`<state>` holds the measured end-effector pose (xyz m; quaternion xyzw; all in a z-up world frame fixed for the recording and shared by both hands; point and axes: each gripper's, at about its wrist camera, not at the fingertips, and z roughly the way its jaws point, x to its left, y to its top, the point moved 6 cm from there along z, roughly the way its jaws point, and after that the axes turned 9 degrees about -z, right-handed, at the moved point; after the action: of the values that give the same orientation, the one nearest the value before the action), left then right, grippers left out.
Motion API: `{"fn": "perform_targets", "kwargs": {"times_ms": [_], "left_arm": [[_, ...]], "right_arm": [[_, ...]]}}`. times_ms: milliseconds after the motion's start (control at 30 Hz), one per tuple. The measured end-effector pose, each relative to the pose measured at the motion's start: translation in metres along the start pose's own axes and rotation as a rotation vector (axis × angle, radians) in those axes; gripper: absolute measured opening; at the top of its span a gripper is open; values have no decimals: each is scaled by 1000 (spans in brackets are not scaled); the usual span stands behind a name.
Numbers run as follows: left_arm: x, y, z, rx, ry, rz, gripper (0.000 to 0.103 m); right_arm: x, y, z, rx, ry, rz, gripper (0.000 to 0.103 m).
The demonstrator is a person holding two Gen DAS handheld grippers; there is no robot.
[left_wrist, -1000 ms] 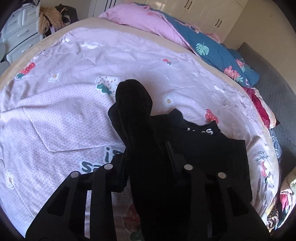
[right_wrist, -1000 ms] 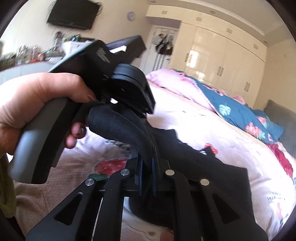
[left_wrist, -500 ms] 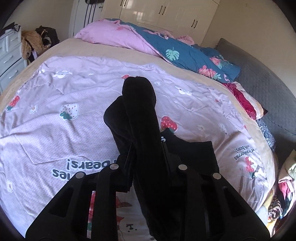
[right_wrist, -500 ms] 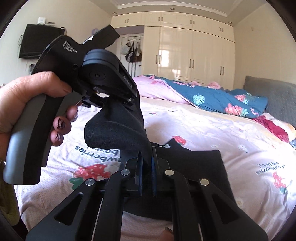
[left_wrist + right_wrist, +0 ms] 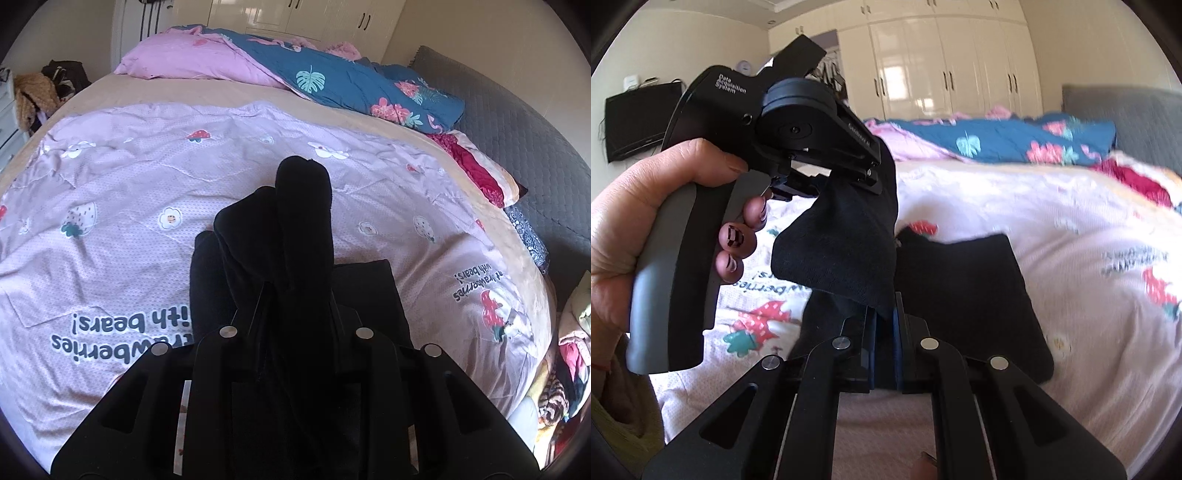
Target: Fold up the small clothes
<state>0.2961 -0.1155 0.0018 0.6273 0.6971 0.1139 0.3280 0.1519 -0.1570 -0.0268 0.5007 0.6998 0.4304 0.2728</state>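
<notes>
A black sock (image 5: pixel 303 206) hangs in the air between both grippers, above the bed. My left gripper (image 5: pixel 295 295) is shut on it, and the sock's rounded end stands up past the fingers. In the right wrist view a hand (image 5: pixel 646 229) holds that left gripper at upper left, with the sock (image 5: pixel 846 243) draped down from its jaws. My right gripper (image 5: pixel 884 332) is shut on the sock's lower edge, which sits between the blue pads. A flat, folded black garment (image 5: pixel 967 295) lies on the cover just beyond and below the sock (image 5: pixel 369 288).
The bed has a lilac strawberry-print cover (image 5: pixel 129 206). A pink pillow (image 5: pixel 192 59) and a blue floral quilt (image 5: pixel 351 85) lie at its head. Red clothes (image 5: pixel 476 170) sit by the grey headboard (image 5: pixel 517 122). White wardrobes (image 5: pixel 942 62) and a wall television (image 5: pixel 639 118) stand behind.
Both grippers carried the sock sideways across the bed and kept their grip. The right gripper rolled. The folded black garment now sits directly behind the sock instead of off to the right.
</notes>
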Motion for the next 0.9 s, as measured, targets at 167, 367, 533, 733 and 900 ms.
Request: {"fn": "perform_targets", "kwargs": {"times_ms": [167,367,533,733,900], "left_arm": [[-18,-9,22,40,8,26,18],[-35,-19,48,88,21,52,20],[-52,-26,68,118,13,78,26],[-66,-32,84,156,-42,69,39],[-66,-34,75,156,-145,19,52]], "right_arm": [[-13,-17,6,65,27,77,6],[-32,-36,20,165,60,220,7],[-53,-50,26,221,103,373,9],[-74,-62,32,252,137,504,14],[-83,-64,31,245,195,571,22]]}}
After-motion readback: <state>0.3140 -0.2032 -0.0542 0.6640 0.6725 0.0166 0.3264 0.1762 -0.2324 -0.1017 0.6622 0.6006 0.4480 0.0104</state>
